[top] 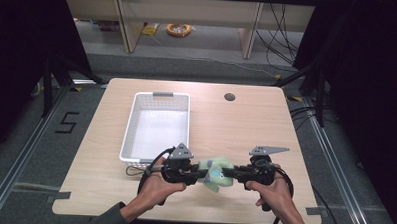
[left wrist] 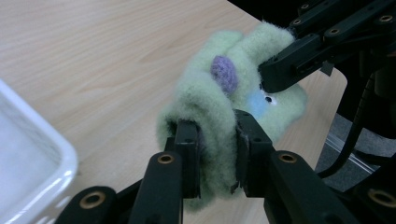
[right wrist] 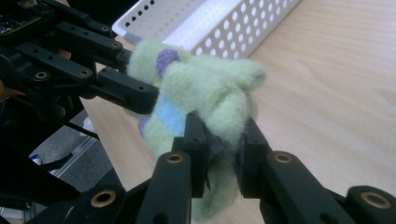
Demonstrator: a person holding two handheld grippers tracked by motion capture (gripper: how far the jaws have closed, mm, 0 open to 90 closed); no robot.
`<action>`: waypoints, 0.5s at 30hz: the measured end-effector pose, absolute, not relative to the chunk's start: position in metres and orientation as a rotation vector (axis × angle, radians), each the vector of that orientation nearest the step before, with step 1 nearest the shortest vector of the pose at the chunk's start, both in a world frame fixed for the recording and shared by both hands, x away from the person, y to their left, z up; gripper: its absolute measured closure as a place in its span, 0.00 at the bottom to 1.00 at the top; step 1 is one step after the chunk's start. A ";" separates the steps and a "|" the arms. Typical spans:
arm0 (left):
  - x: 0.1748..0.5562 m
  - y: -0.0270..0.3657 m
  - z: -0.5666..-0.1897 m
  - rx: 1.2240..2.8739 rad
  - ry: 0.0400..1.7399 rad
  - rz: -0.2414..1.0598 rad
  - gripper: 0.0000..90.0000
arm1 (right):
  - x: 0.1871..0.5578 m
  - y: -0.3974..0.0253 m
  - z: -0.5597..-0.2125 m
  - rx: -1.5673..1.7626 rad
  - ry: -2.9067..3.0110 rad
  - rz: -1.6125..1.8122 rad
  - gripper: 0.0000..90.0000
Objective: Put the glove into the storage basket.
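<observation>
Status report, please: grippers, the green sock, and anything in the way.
Left gripper shut on sock. Right gripper shut on its other end. Sock held between both, above the table, near the basket. Nothing in the way.

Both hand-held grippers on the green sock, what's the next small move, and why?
Probably carry it toward the white basket. The left hand-held gripper and right hand-held gripper both clamp the bunched green sock, held off the table, beside the basket's near end.
</observation>
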State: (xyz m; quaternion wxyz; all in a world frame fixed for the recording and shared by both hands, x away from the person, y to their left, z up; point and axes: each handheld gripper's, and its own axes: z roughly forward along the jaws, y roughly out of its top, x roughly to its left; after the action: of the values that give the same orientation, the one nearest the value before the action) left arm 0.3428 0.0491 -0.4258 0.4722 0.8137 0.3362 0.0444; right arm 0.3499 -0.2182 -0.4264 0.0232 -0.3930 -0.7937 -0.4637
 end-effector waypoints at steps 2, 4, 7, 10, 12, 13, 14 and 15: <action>0.345 0.053 -0.420 1.977 0.834 0.116 0.81 | 0.355 -0.212 -0.418 -1.224 -2.437 -1.431 0.87; 0.346 0.056 -0.415 1.980 0.839 0.132 0.81 | 0.360 -0.207 -0.412 -1.202 -2.453 -1.445 0.87; 0.349 0.063 -0.410 1.968 0.853 0.138 0.81 | 0.369 -0.200 -0.404 -1.170 -2.501 -1.422 0.87; 0.352 0.072 -0.407 1.954 0.868 0.140 0.81 | 0.376 -0.189 -0.397 -1.137 -2.506 -1.422 0.88; 0.353 0.077 -0.404 1.938 0.878 0.149 0.81 | 0.377 -0.187 -0.395 -1.140 -2.503 -1.423 0.88; 0.354 0.080 -0.401 1.935 0.878 0.140 0.81 | 0.378 -0.185 -0.392 -1.130 -2.509 -1.427 0.88; 0.355 0.082 -0.398 1.930 0.876 0.149 0.81 | 0.379 -0.182 -0.389 -1.129 -2.475 -1.441 0.88; 0.355 0.083 -0.395 1.928 0.878 0.158 0.81 | 0.380 -0.182 -0.386 -1.122 -2.504 -1.444 0.88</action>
State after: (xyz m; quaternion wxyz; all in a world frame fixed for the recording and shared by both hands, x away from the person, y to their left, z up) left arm 0.3552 0.0829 -0.3949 0.4868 0.7927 0.3611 0.0649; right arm 0.3803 -0.1820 -0.3857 0.0205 -0.3618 -0.8074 -0.4656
